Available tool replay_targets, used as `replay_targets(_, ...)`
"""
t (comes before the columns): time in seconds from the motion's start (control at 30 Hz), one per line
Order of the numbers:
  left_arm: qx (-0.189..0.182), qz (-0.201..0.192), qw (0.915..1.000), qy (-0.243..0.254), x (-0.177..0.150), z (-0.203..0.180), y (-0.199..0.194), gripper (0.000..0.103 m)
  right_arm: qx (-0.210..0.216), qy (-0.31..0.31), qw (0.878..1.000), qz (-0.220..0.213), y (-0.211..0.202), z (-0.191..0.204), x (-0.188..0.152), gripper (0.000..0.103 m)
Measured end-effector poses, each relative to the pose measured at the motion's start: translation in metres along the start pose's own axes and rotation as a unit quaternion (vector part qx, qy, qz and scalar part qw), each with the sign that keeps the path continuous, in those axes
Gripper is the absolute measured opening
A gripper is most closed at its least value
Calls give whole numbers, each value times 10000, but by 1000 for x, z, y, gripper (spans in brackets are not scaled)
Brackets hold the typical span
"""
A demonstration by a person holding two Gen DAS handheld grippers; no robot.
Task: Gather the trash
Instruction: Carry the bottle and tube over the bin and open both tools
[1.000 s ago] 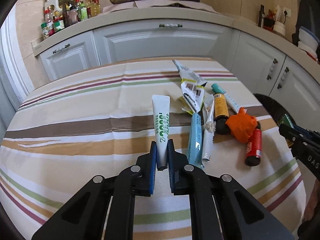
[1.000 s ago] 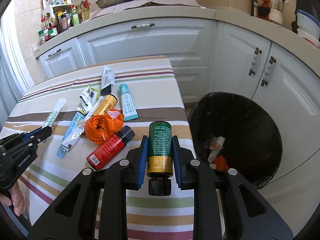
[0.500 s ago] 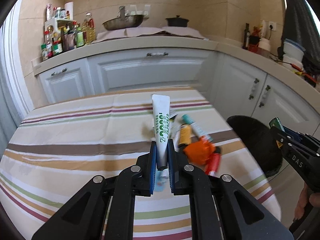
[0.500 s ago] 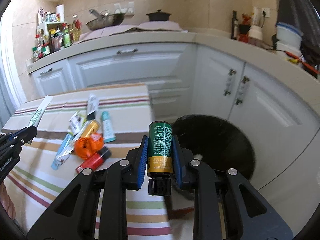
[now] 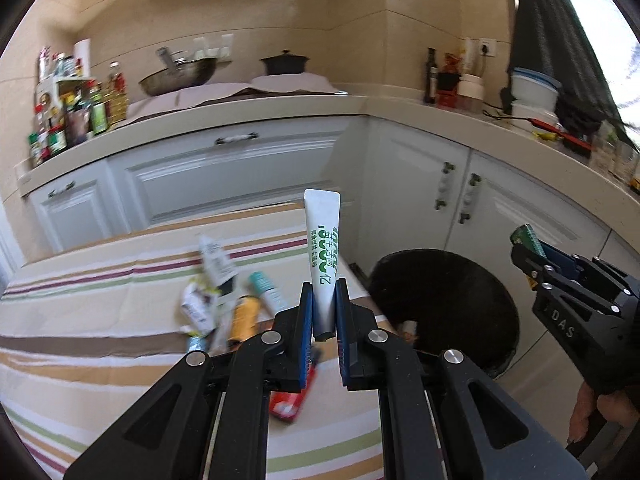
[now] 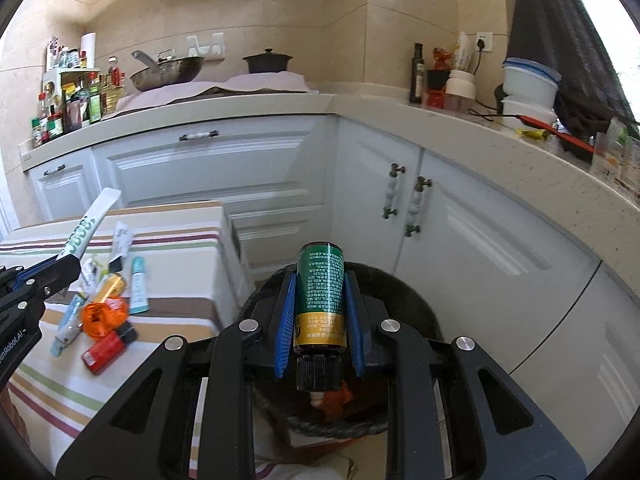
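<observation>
Trash is split three ways as I read my two feeds: one piece in each gripper, and a heap on the striped table. My left gripper has its blue-padded fingers clamped on the lower end of a white toothpaste tube with green lettering. The tube stands up and forward from between the pads, its flat crimped end uppermost, held in the air over the table's right edge. My right gripper is closed on a green and yellow bottle. The pads press both sides of its body, its black cap pointing back toward the camera and its base pointing away. That bottle sits directly above the mouth of the black trash bin, which stands on the floor beside the table in front of the white cabinets. Through the gap below the bottle I see something orange already lying inside the bin.

On the table the heap holds a crumpled orange bag, a red bottle touching it, an amber bottle, a teal-capped tube and some flattened wrappers. All of it lies well apart from both sets of fingers.
</observation>
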State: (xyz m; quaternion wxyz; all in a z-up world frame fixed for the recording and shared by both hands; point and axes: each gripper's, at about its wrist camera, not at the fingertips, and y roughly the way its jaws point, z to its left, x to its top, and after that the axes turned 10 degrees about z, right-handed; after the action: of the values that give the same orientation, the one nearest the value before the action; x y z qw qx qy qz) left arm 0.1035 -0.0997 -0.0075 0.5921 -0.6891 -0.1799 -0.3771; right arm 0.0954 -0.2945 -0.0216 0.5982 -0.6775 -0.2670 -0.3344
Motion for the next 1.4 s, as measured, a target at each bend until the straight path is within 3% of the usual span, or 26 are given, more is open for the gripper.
replay_targets(0.73, -424, 277, 9970, 589, 27, -90, 78, 14, -202, 522, 9983, 188, 63, -69, 5, 23)
replay_targets(0.83, -456, 338, 9962, 659, 31, -98, 89, 22, -134, 596, 9978, 254, 76, -76, 8, 28)
replay_targets(0.9, -429, 348, 9962, 674, 33, -101, 95, 41, -162, 650, 9974, 279, 83, -80, 9, 48)
replay_targets(0.97, -455, 350, 9963, 645, 34, -101, 97, 48, -187, 703, 9970, 256, 85, -83, 9, 50)
replay_targets(1.4, -211, 373, 9983, 398, 30, -74, 74, 55, -170, 779, 9964, 296, 67, -68, 9, 50)
